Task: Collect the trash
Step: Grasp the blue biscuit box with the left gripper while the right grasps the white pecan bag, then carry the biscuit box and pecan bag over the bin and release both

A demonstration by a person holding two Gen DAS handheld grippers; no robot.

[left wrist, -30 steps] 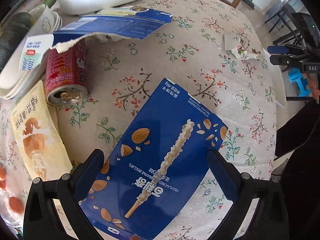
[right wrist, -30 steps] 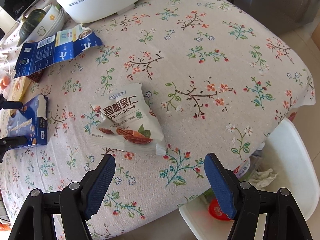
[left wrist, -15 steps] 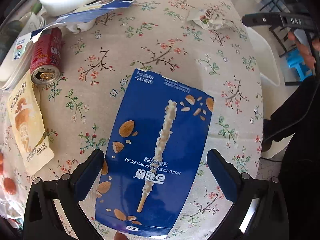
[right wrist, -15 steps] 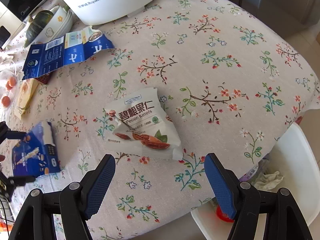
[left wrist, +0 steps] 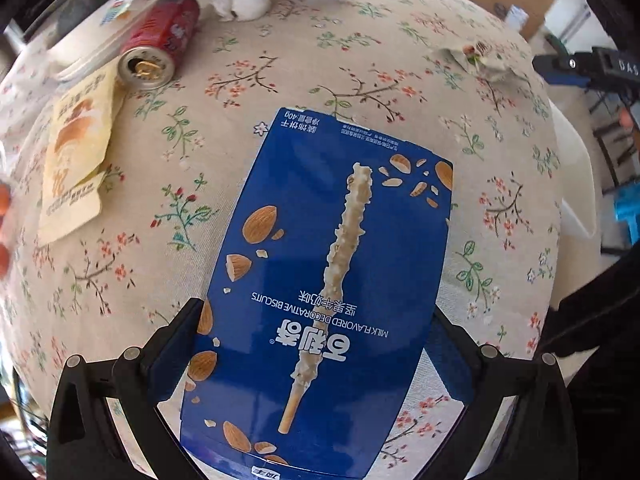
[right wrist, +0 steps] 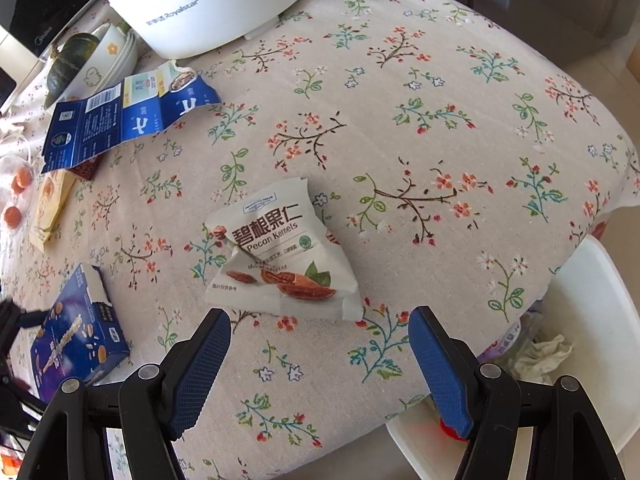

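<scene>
A blue almond biscuit box (left wrist: 332,260) sits lengthwise between the fingers of my left gripper (left wrist: 316,332), which is shut on its two long sides just above the floral tablecloth. The right wrist view shows the same box (right wrist: 76,336) at the far left, its torn end up. A crumpled white pecan kernels bag (right wrist: 276,256) lies on the cloth just beyond my right gripper (right wrist: 320,348), which hovers open and holds nothing. That bag (left wrist: 476,60) and the right gripper (left wrist: 560,70) also appear at the far right of the left wrist view.
A white bin (right wrist: 580,320) with trash in it stands below the table's edge at the right. A red can (left wrist: 160,44) on its side, a yellow wrapper (left wrist: 76,152), a torn blue carton (right wrist: 120,116), a white cooker (right wrist: 208,4) and stacked bowls (right wrist: 104,52) fill the far side.
The left gripper has carried the blue box across the table, away from the can and toward the near edge. The box now lies straighter between the jaws. The right gripper has kept still.
</scene>
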